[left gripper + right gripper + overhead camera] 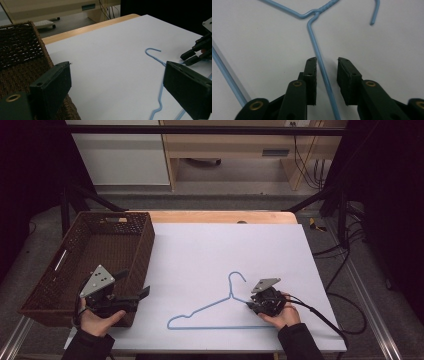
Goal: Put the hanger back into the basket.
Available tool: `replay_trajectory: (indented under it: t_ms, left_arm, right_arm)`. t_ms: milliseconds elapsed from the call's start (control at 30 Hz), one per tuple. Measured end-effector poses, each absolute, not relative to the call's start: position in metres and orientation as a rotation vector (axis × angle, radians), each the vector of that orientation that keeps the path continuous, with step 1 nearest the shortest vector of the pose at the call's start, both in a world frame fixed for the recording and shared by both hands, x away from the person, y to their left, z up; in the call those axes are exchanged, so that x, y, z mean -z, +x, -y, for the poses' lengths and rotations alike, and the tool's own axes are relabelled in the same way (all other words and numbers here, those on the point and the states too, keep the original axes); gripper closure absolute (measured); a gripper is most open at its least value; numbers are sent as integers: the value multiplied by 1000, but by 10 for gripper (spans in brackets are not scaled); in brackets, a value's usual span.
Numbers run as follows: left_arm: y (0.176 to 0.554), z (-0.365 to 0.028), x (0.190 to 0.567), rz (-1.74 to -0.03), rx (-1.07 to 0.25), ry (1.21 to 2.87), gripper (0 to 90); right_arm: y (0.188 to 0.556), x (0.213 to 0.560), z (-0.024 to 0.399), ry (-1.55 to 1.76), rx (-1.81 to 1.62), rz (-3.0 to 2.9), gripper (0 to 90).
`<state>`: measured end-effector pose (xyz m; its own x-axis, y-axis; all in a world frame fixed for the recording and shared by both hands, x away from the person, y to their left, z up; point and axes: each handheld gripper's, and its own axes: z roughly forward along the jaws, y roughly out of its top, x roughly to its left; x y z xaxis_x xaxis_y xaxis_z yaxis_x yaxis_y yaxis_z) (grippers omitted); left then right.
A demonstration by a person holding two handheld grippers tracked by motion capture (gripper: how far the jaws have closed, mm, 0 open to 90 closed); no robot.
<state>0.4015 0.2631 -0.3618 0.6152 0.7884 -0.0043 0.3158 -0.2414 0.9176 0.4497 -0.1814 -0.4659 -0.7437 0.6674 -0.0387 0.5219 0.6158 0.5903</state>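
Jaws on my right gripper stand a little apart, straddling one sloping arm of the blue wire hanger; the wire runs up the gap between the pads, closer to the left pad, and I see no pad pressing on it, so nothing is gripped. From the high view, that right gripper sits at the hanger's right shoulder, low over the white sheet, my hand behind it and its cable trailing off to the right. The hanger lies flat on the sheet, hook pointing away from me, bottom bar nearest my side of the table.

My left gripper hovers at the near right corner of the brown wicker basket, well apart from the hanger. Its jaws stand wide with nothing between them; through its own view I look across the sheet to the hook and the other gripper beyond.
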Motion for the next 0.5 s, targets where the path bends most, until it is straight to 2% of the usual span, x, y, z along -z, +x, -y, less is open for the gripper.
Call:
replay_trajectory:
  t_ms: [33,67,500]
  left_arm:
    - [402,-263,362,-892,-580,1820,76]
    - [401,-263,362,-891,-580,1821,76]
    - [401,-257,362,-875,-573,1835,78]
  right_arm:
    - [450,466,181,972,-825,-2587,706]
    - [450,466,181,981,-823,-2604,752]
    - [455,466,183,945,-845,-2653,794]
